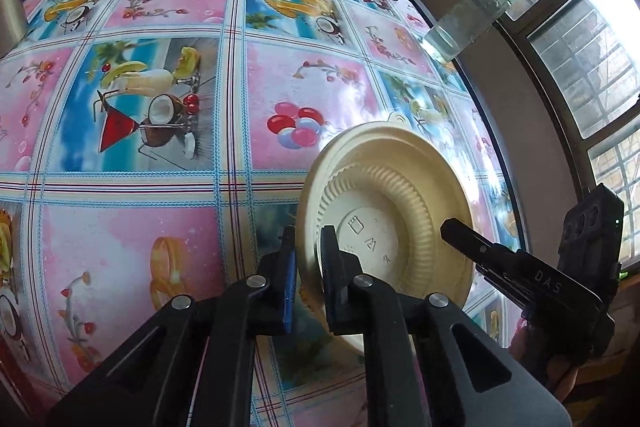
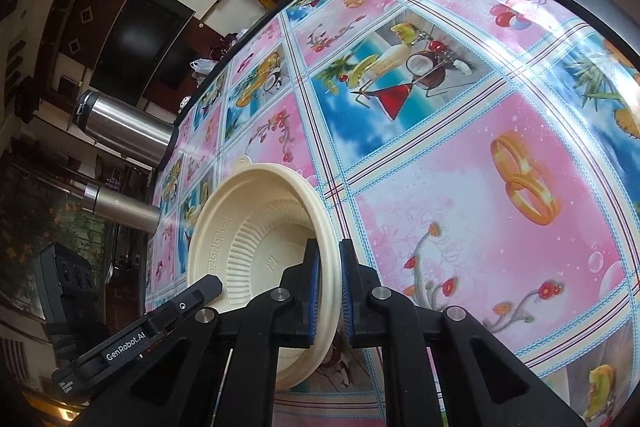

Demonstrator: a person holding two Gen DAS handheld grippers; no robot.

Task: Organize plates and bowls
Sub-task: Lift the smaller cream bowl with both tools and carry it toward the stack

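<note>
Pinching the rim of a cream bowl (image 1: 384,211), the left gripper (image 1: 308,259) holds it tilted on edge above the patterned tablecloth (image 1: 160,107), near the right side; a glass (image 1: 464,23) stands far right. From the right wrist, the right gripper (image 2: 329,291) clamps the opposite rim of that bowl (image 2: 256,227), with two steel flasks (image 2: 124,131) far left.

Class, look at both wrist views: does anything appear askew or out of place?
Yes: the cream bowl is held on edge above the table, pinched at opposite rim sides by the left hand-held gripper and right hand-held gripper.
</note>
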